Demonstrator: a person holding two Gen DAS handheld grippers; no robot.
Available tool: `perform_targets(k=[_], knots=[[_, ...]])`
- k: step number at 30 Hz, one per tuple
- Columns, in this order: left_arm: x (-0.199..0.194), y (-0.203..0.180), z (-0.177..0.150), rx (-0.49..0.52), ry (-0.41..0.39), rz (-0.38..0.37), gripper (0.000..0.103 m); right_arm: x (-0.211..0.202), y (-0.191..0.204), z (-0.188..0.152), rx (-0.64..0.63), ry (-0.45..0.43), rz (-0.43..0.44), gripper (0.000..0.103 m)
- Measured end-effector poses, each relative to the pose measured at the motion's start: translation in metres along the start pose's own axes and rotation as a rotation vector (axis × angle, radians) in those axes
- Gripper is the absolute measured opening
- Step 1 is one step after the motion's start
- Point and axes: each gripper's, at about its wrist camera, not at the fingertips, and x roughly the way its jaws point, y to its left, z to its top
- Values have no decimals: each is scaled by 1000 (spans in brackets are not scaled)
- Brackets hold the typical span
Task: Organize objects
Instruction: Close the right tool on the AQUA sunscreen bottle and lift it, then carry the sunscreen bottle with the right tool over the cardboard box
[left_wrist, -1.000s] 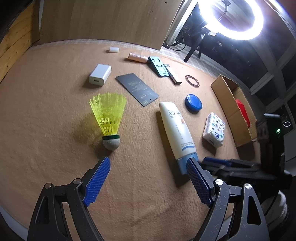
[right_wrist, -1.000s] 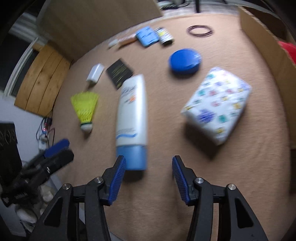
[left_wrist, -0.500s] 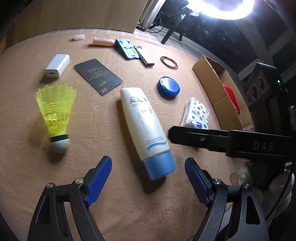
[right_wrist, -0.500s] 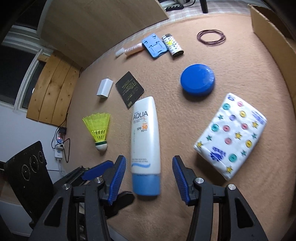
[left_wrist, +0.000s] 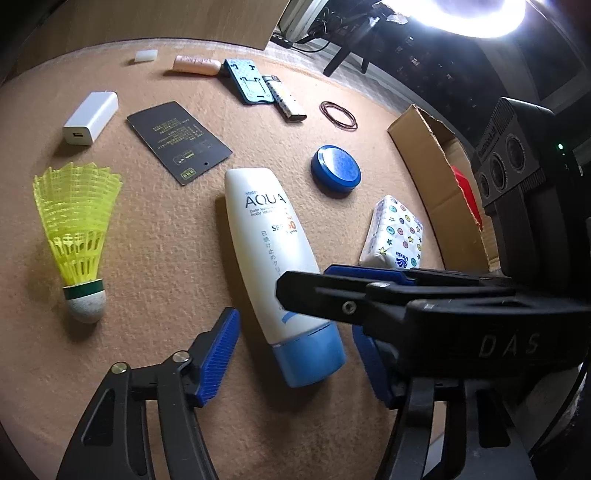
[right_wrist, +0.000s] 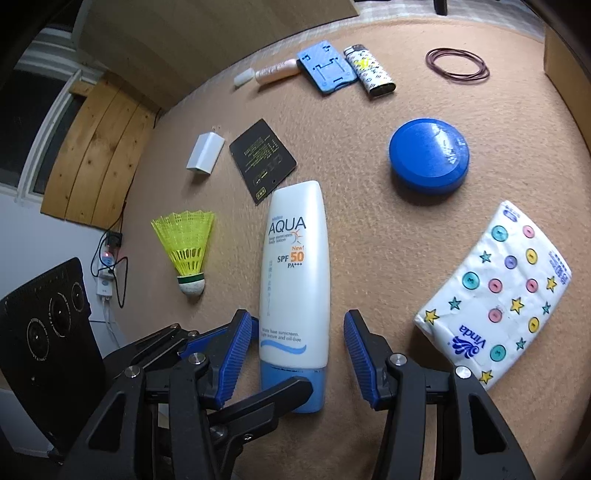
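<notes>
Both grippers straddle one white sunscreen tube (right_wrist: 293, 280) lying at the centre of the tan tabletop (left_wrist: 147, 258). The left gripper (left_wrist: 295, 354) is closing around its blue cap, pads not yet touching; the right gripper (right_wrist: 295, 350) is open around the lower body. The step in hand looks like the pickup, next needing a squeeze, lift and carry to the cardboard box (left_wrist: 424, 162) at three o'clock. Also one each: yellow shuttlecock (left_wrist: 79, 236) at nine o'clock, blue tin (right_wrist: 428, 160) and tissue pack (right_wrist: 498, 291) around two.

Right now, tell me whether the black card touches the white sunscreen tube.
Apart. The left wrist view shows tan mat between the black card and the white sunscreen tube.
</notes>
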Motion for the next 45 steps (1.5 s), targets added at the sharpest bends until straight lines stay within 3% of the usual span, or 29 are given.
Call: perform_targets(k=[10,21,32,45], knots=[[12,-2,1,-10,18,-6,50,9,7,-1,-37,23,-13,47],[1,-20,0,3,-15,10,50,-23,11,-10,-72,-39,-38,43],[-15,-96,22,96,-89,-17,49,-101,-13,-15,-80,-160,-70,43],[17,-206,55,205,-107,-83,49,-180,-84,-20,-25,-271,-128,42]])
